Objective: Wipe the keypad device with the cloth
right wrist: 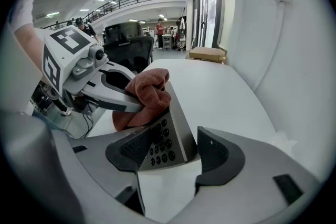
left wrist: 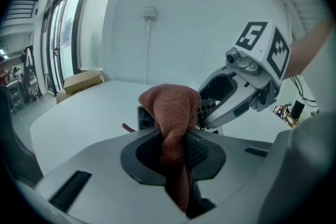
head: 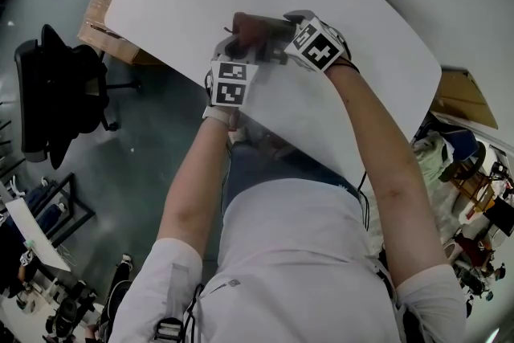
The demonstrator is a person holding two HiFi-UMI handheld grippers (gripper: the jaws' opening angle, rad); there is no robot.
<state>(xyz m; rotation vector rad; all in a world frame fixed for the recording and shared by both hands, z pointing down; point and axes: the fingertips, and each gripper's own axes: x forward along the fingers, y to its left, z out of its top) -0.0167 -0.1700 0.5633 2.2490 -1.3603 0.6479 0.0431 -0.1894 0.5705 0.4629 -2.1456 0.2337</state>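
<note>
Left claw (left wrist: 176,149) pinching the cloth (left wrist: 170,107), right claw (right wrist: 173,152) gripping the keypad (right wrist: 160,141): wiping looks underway, next needing steady strokes across it.

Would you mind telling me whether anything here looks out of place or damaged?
Nothing stands out. The right gripper holds the keypad device tilted, the left gripper holds the cloth against its top edge, and no spill or damage shows on the table.
</note>
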